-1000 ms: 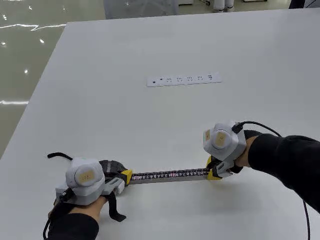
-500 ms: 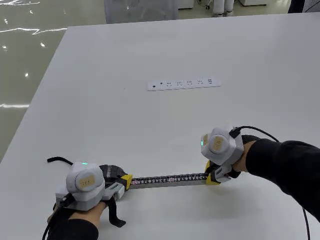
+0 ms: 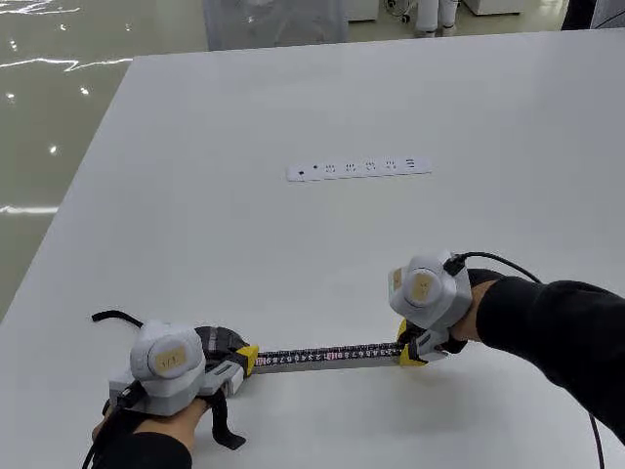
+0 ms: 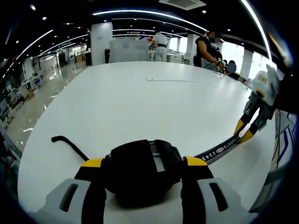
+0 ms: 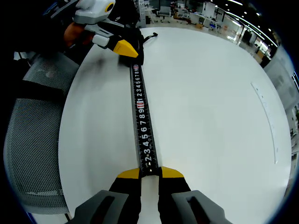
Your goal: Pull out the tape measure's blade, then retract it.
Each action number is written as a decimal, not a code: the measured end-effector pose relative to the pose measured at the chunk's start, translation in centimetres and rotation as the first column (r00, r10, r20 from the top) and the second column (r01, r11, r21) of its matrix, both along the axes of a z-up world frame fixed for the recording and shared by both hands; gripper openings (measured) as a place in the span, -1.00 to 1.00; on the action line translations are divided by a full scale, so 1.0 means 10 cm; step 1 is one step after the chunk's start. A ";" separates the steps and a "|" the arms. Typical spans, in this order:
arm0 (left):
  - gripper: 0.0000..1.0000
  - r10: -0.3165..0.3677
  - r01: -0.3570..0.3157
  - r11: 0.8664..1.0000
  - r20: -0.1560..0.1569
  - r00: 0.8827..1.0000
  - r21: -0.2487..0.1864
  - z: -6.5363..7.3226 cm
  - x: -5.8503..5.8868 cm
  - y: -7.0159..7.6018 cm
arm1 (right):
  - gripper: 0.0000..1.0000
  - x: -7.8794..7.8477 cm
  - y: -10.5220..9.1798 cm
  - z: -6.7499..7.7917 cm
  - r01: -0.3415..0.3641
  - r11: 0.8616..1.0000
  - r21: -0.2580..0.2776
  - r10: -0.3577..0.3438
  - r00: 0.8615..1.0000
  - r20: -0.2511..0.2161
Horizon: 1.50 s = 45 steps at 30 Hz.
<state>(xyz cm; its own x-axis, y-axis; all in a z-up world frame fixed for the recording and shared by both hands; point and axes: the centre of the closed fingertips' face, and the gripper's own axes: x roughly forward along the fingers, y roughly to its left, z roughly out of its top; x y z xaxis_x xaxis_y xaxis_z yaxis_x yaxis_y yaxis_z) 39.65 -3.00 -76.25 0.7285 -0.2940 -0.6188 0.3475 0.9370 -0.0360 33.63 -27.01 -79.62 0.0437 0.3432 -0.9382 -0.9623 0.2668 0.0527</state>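
The black tape measure case [image 3: 221, 342] lies on the white table [image 3: 293, 254] near its front edge. My left gripper [image 3: 239, 360] is shut on it; in the left gripper view the case [image 4: 142, 170] sits between the yellow-tipped jaws of the left gripper [image 4: 144, 163]. The numbered blade [image 3: 327, 354] runs flat along the table to the right. My right gripper [image 3: 410, 354] is shut on its end. In the right gripper view the blade [image 5: 141, 116] leads from my right gripper [image 5: 149, 173] to the case [image 5: 133, 52].
A white power strip [image 3: 358, 167] lies flat mid-table. The case's black strap [image 3: 220, 420] trails toward the front edge, and a black cord [image 3: 115, 316] lies left of it. A mesh chair [image 5: 32, 140] stands beside the table. People stand beyond the table's far end [image 4: 208, 46].
My right gripper has moved a little left toward the case with the blade end, so the exposed blade is shorter. The left gripper holds still.
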 end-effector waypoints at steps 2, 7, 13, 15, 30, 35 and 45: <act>0.20 0.000 0.000 1.000 0.000 1.000 0.001 0.00 0.00 0.00 | -0.83 0.01 0.01 0.00 -0.002 1.000 -0.001 0.002 1.000 0.000; 0.20 0.001 -0.001 1.000 0.001 1.000 0.001 0.00 0.01 0.00 | -0.83 0.00 0.02 0.00 -0.007 1.000 0.000 0.007 1.000 0.002; 0.20 0.003 -0.003 1.000 -0.002 1.000 0.000 -0.01 0.00 0.00 | -0.83 0.01 0.04 0.00 -0.002 1.000 0.004 0.002 1.000 -0.006; 0.20 0.004 -0.004 1.000 -0.004 1.000 0.000 -0.01 0.00 -0.01 | -0.83 0.01 0.05 0.00 0.005 1.000 0.005 -0.005 1.000 -0.011; 0.20 0.005 -0.005 1.000 -0.004 1.000 -0.001 -0.01 0.02 -0.01 | -0.82 0.02 0.11 0.00 0.002 1.000 0.002 -0.002 1.000 -0.007; 0.20 0.006 -0.006 1.000 -0.006 1.000 -0.001 -0.01 0.02 -0.01 | -0.82 0.02 0.13 0.00 0.003 1.000 0.007 -0.003 1.000 -0.010; 0.20 0.006 -0.006 1.000 -0.007 1.000 0.000 -0.02 0.02 -0.01 | -0.82 0.02 0.16 0.01 0.009 1.000 0.006 -0.009 1.000 -0.014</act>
